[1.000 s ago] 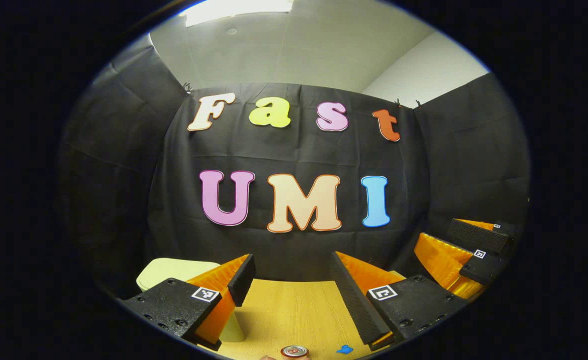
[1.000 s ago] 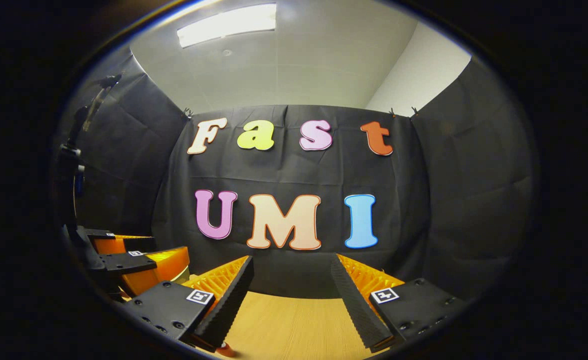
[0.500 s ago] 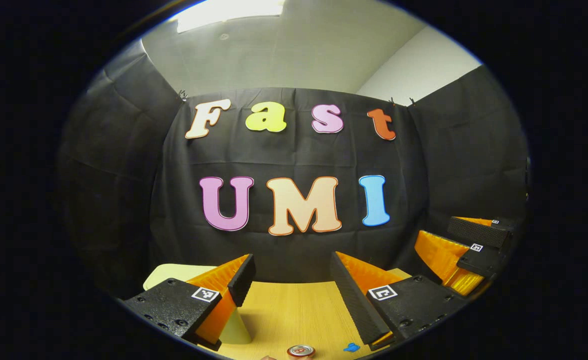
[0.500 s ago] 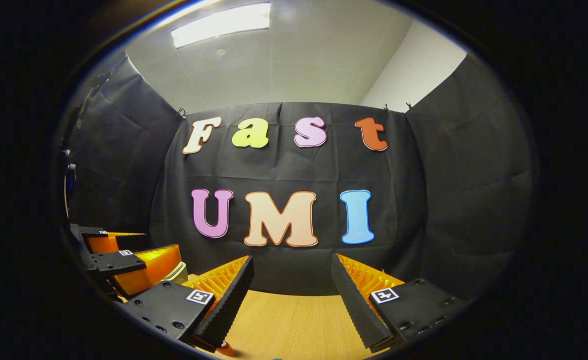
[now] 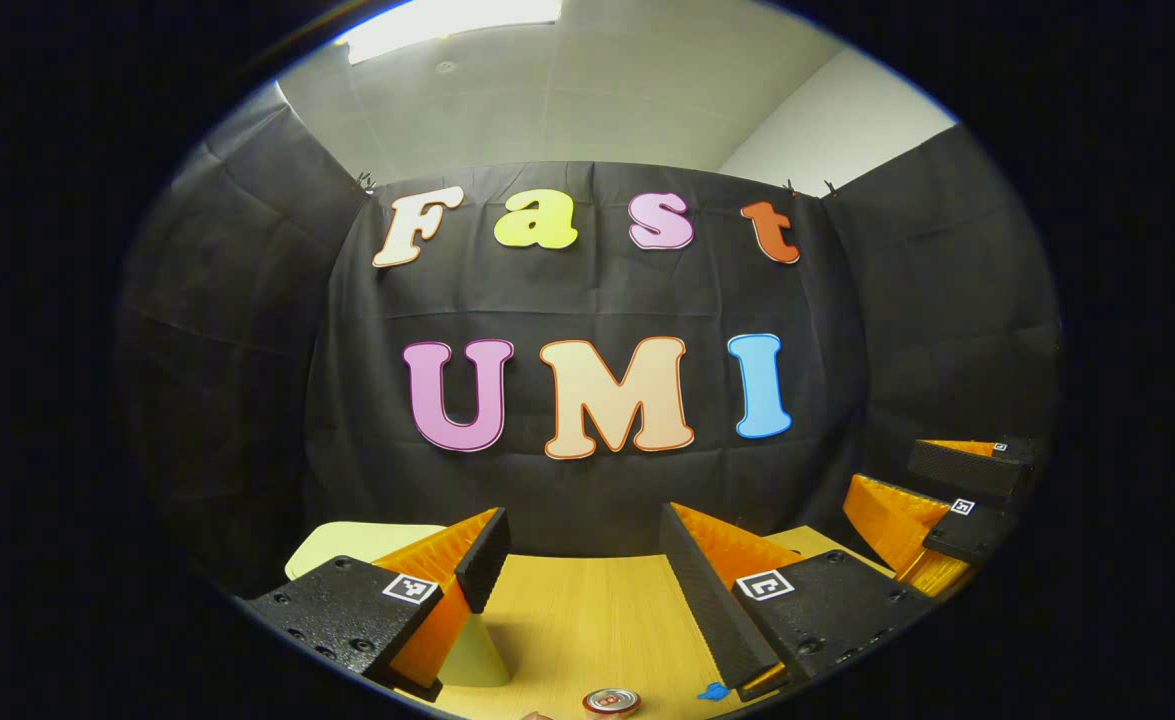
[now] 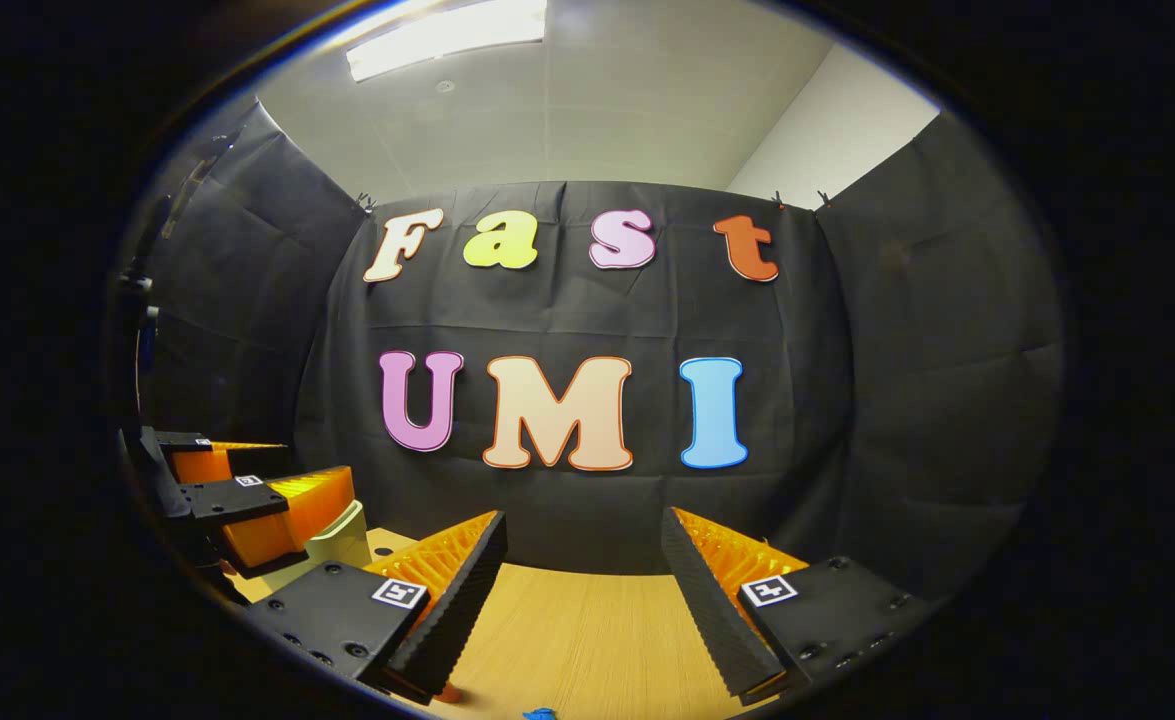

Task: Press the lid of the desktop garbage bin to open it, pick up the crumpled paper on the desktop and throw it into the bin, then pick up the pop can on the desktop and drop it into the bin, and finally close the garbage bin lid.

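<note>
Jaws on both my left gripper [image 5: 587, 580] and right gripper [image 6: 582, 590] stand apart, empty, above the wooden surface [image 5: 587, 620]. I see the pop can [image 5: 612, 702] upright (top facing up) near me, bin [image 5: 367, 545] at left.

In the left gripper view, the left gripper [image 5: 584, 560] is held about level, its two fingers wide apart with nothing between them, each finger slanting outward toward its base. Well off to the right of its right finger, the right gripper [image 5: 932, 500] shows side on, its fingers stacked one above the other with a gap between them. In the right gripper view, the right gripper [image 6: 584, 565] likewise has its fingers spread wide and bare of any load. Far to the left of its left finger, the left gripper [image 6: 247, 490] is seen from the side, fingers parted.
</note>
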{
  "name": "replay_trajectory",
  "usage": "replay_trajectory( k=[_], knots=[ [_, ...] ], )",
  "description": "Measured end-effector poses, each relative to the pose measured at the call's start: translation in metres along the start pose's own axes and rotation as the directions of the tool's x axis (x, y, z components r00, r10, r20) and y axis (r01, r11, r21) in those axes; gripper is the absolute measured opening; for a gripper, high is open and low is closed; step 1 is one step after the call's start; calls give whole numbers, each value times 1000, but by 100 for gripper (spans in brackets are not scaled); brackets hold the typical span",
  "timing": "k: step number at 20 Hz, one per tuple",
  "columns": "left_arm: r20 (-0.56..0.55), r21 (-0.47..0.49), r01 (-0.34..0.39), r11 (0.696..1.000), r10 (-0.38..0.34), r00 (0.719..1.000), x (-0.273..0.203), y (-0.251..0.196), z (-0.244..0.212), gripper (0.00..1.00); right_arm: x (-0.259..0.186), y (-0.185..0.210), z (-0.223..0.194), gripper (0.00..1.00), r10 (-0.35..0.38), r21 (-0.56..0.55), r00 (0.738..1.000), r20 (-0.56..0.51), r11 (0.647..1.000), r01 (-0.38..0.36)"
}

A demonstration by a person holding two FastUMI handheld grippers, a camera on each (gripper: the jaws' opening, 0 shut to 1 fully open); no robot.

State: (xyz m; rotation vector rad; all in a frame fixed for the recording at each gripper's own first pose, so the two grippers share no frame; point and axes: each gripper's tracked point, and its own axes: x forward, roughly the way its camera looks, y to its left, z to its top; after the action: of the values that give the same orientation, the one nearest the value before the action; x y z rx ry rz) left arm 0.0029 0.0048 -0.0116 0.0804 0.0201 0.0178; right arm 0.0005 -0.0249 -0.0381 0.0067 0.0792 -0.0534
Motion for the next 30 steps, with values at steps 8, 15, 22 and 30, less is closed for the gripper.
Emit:
replay_trajectory(
  k=[8,15,22,30],
  knots=[
    [12,13,5,1000,-5,1000,1,-4,1,92,-1,-14,-3,98,-22,-3,1000,4,1000,22],
    [29,30,5,1000,-6,1000,-2,2,6,51,-1,-10,-5,98,-9,-7,1000,10,1000,9],
    [26,72,-60,996,58,998,-6,36,1,3,4,12,-3,98,22,-3,1000,21,1000,-22],
    [-80,59,-223,973,227,971,-13,120,-42,0,8,55,-9,98,74,-6,997,10,997,-74]
  ],
)
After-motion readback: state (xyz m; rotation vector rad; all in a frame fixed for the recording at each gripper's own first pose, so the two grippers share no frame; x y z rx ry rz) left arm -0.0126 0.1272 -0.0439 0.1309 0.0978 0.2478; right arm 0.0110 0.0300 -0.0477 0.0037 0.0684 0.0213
